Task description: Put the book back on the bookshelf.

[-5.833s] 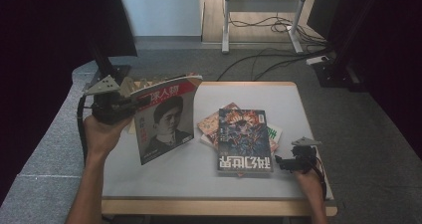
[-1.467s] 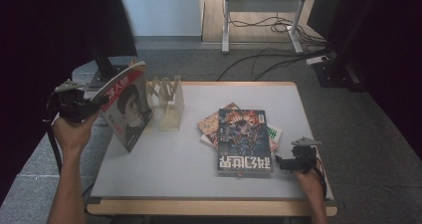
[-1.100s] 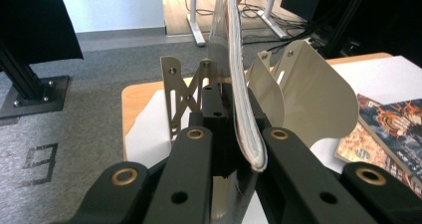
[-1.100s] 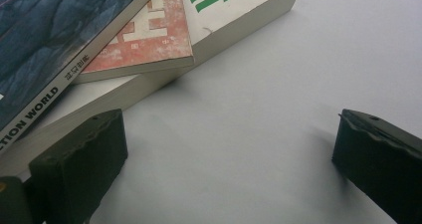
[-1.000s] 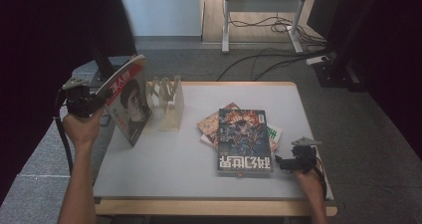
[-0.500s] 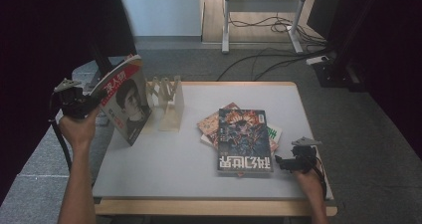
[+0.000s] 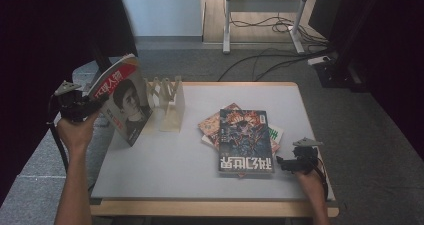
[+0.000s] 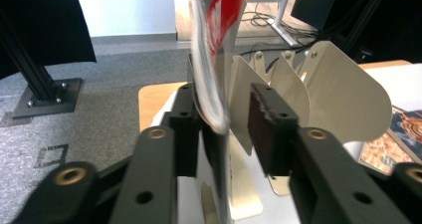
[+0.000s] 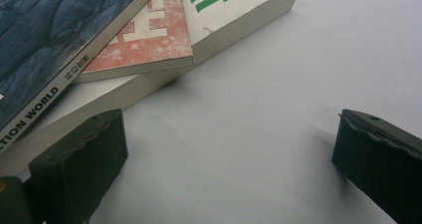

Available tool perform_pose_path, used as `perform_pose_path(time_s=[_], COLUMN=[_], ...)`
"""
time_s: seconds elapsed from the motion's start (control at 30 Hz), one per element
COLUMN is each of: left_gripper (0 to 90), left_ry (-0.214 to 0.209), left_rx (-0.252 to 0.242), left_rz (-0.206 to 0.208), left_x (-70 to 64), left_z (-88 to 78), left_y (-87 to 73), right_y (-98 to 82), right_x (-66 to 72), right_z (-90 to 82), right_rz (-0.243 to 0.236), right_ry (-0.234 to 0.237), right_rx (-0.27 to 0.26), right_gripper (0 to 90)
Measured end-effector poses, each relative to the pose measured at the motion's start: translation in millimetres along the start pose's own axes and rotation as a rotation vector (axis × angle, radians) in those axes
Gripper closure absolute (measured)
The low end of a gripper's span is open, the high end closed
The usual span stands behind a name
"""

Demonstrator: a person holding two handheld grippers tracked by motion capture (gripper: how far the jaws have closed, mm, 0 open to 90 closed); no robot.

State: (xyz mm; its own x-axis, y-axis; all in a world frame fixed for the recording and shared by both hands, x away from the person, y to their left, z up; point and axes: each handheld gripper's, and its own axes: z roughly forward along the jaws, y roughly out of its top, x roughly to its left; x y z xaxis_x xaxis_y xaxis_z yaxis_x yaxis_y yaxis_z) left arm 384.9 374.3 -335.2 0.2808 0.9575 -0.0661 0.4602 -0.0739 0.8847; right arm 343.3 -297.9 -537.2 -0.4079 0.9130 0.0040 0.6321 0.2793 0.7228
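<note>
The left gripper (image 7: 92, 104) is at the table's left edge, near the far left corner, with a magazine (image 7: 122, 97) between its jaws. The jaws have just been opening: in the left gripper view the magazine's edge (image 8: 211, 69) leans against one pad (image 8: 186, 129), while the other pad (image 8: 266, 129) stands clear of it with a gap between, so the grip is loose, not clamped. The magazine stands tilted, its cover with a red band and a portrait facing the near side of the table, its lower corner resting on the table (image 7: 165, 160) just beside a cream file rack (image 7: 167, 102). The rack's upright dividers (image 8: 318, 89) sit right behind the magazine, toward the middle of the far edge.

The right gripper (image 7: 287, 164) rests near the table's near right corner, its jaws wide open with nothing between them, bare tabletop (image 9: 234, 129) showing in the gap. Just beside it lies a stack of books (image 7: 240, 135), the top one a dark-covered book (image 7: 245, 140) lying flat; in the right gripper view the stack's corner (image 9: 149, 50) is close to one jaw.
</note>
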Motion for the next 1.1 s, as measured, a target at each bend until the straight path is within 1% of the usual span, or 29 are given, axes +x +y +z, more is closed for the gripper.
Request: perform_pose_path(time_s=[0.07,0.1,0.27,0.47,0.57,0.67,0.9,1.0,1.1], left_gripper=[60.8,57.4,49.4,41.3,38.0,36.3,30.5,27.7,23.5], left_ry=[-0.005,-0.011,-0.042,-0.052,-0.064,-0.064,-0.060,-0.055,-0.054], left_rx=[0.003,0.004,0.002,0.022,0.017,0.016,0.010,0.005,0.011], left_rz=[0.002,-0.001,-0.008,0.014,0.020,0.021,-0.003,0.001,0.009], left_x=[0.9,1.2,1.7,-1.5,-2.3,-2.4,-0.5,-1.0,-2.0], left_z=[-2.1,-2.8,-7.6,-6.5,-7.2,-9.3,-17.5,-21.9,-25.8], left_y=[-1.9,-2.4,-5.3,-7.5,-9.4,-10.8,-16.2,-19.5,-23.5], right_y=[0.0,0.0,0.0,-0.1,-0.1,-0.1,-0.1,-0.1,-0.1], right_x=[0.0,0.0,0.0,0.1,0.1,0.1,0.1,0.0,0.1], right_z=[0.0,0.0,0.0,0.0,0.0,0.0,0.1,0.0,0.0], right_rz=[0.000,0.000,0.000,-0.001,0.000,0.000,0.000,0.000,0.000], right_ry=[0.000,0.000,0.000,-0.001,-0.001,-0.001,0.000,-0.001,-0.001], right_rx=[0.000,0.000,0.000,-0.001,-0.001,-0.001,-0.001,-0.001,-0.001], right_gripper=[0.3,0.3,0.3,0.3,0.3,0.3,0.3,0.3,0.3])
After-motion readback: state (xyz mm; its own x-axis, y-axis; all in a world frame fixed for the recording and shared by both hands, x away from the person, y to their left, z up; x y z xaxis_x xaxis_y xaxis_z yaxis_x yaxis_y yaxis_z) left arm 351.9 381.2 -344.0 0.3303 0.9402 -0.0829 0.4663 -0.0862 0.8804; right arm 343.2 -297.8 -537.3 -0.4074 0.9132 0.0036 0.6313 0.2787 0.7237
